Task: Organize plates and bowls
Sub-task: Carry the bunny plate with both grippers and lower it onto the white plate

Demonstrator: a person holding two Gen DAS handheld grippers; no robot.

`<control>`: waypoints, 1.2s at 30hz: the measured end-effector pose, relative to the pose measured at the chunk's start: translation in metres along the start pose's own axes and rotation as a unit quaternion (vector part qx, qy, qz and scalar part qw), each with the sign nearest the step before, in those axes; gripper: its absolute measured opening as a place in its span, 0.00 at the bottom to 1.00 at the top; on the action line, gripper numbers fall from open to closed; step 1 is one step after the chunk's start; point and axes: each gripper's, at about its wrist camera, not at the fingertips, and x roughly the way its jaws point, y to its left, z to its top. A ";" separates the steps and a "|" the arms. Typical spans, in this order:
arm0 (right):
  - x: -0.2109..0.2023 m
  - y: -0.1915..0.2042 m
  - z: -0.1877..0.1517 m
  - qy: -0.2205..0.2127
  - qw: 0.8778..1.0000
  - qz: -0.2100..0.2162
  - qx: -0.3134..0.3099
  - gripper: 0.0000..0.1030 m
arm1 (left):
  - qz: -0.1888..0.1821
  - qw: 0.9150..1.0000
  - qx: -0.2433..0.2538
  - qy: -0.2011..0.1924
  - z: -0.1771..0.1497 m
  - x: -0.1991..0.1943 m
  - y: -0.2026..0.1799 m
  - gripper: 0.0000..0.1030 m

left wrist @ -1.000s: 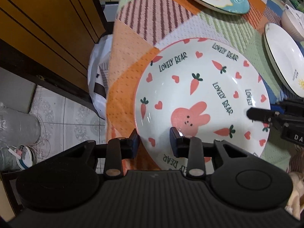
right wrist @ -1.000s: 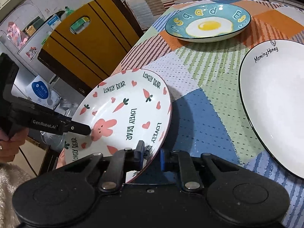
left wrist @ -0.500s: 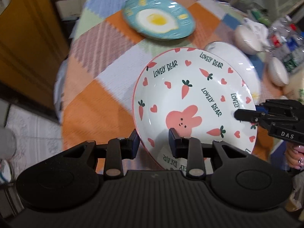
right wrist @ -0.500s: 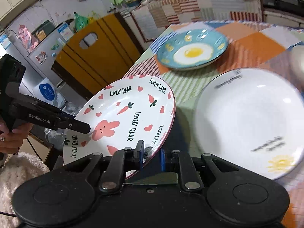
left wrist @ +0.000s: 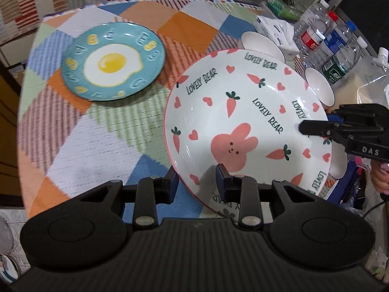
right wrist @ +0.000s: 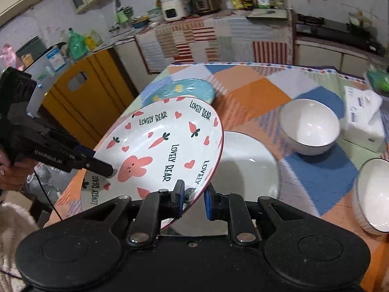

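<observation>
bunny plate (left wrist: 245, 131): we hold it between both claws, lifted off the worktop (left wrist: 80, 141) and tilted, over the near edge of the white plate (right wrist: 245, 168). a second ago it sat lower, near the worktop's orange corner beside the yellow cabinet; now it has been carried across toward the bowls.
left claw (left wrist: 197, 182): clenched on the plate's near rim, one finger under the rim and one on the inside face beside the pink rabbit; same grip as before.
right claw (right wrist: 193, 198): clamped on the opposite rim, blue pads either side of the edge; in our left view its black fingertip rests on the plate near the "lovely bear" lettering, unchanged.
white plate: lies flat on the worktop, partly hidden behind the bunny plate in our right view. earlier it was well to the right of the bunny plate; now the two overlap in view.
egg plate (left wrist: 113, 60): teal, fried-egg print, flat on the worktop, apart from the lifted plate; earlier it was at the top edge of our left view, now it shows whole at left.
white bowls (right wrist: 308, 126): two upright on the worktop to the right, newly in sight in our right view.
water bottles (left wrist: 325, 41): a cluster at the far right edge, beside a tissue pack (right wrist: 364, 116).
</observation>
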 end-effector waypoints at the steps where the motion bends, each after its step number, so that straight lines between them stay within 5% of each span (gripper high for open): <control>1: 0.002 -0.007 0.002 0.006 1.000 -0.001 0.004 0.21 | -0.009 1.000 -0.004 0.005 0.002 0.005 -0.001 0.29; 10: 0.021 -0.063 -0.001 0.039 0.998 -0.003 0.056 0.21 | -0.036 0.998 -0.025 0.036 0.019 0.045 -0.013 0.29; 24: 0.060 -0.074 -0.004 0.073 0.996 0.013 0.051 0.22 | 0.016 0.995 -0.065 0.079 0.020 0.075 -0.004 0.29; 36: 0.071 -0.052 0.004 0.124 0.989 -0.074 0.026 0.28 | 0.035 0.993 -0.063 0.097 0.019 0.088 -0.013 0.31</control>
